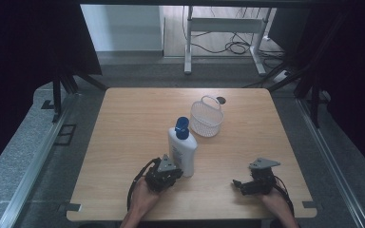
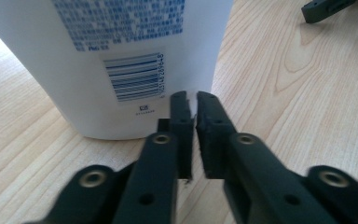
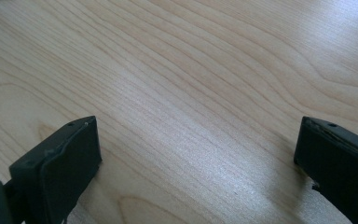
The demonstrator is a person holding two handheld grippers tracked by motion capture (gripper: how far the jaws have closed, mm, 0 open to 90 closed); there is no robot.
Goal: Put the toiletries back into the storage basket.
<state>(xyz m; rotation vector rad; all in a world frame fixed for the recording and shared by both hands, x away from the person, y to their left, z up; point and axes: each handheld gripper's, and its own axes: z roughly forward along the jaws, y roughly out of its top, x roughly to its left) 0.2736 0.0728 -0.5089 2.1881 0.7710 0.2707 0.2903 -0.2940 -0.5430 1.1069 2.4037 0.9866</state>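
White bottle, blue cap

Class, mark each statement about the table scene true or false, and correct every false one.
1. The white bottle stands upright with a blue cap. True.
2. The white basket holds the bottle. False: the bottle stands on the table beside the basket, on the person's side of it.
3. The left gripper has its jaws nearly closed, with nothing between them. True.
4. The right gripper is clamped on the bottle. False: its jaws are wide apart over bare wood.
5. The bottle's barcode faces the left gripper. True.
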